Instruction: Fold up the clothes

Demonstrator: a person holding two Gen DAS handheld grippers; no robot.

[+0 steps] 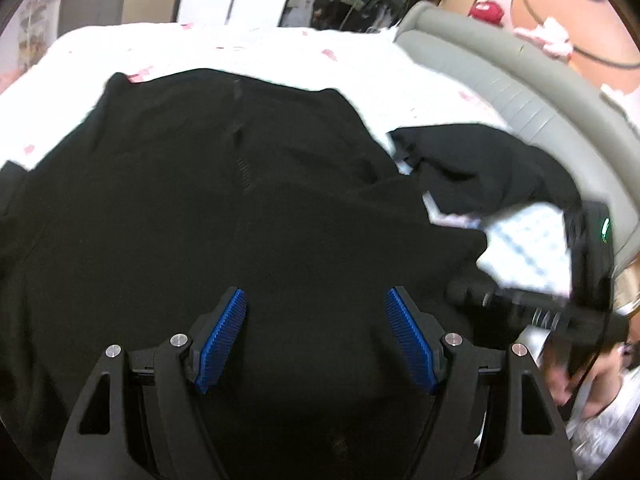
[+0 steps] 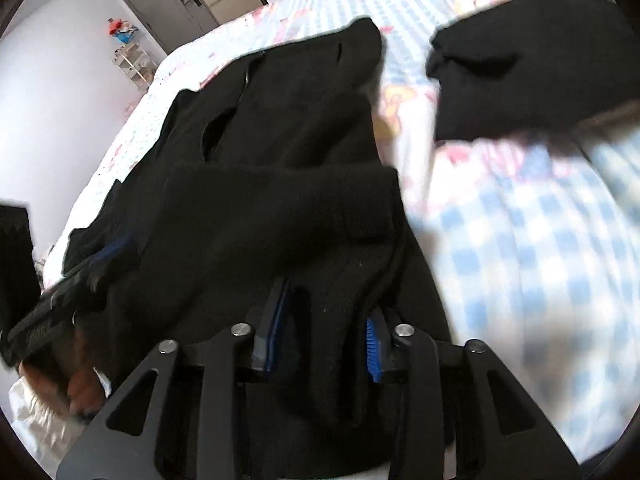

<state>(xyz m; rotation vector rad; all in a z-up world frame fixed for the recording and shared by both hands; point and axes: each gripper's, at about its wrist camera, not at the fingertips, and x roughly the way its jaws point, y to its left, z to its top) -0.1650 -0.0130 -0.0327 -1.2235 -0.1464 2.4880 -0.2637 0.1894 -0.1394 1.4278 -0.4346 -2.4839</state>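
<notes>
A black knit garment [image 1: 224,184] lies spread on the bed, and it also fills the right wrist view [image 2: 280,168]. My left gripper [image 1: 316,304] is open just above the garment's near part, with nothing between its blue pads [image 1: 222,340]. My right gripper [image 2: 326,320] is shut on a thick fold of the black garment, which bunches between its pads [image 2: 374,348] and hides their tips. The right gripper shows blurred at the right of the left wrist view [image 1: 560,308]. The left gripper shows at the left of the right wrist view [image 2: 72,280].
A second black garment [image 1: 488,168] lies to the right on the blue-checked floral bedsheet [image 2: 540,248]; it also shows in the right wrist view [image 2: 520,64]. A grey padded headboard [image 1: 520,92] curves along the right. Wardrobe and shelves stand beyond the bed.
</notes>
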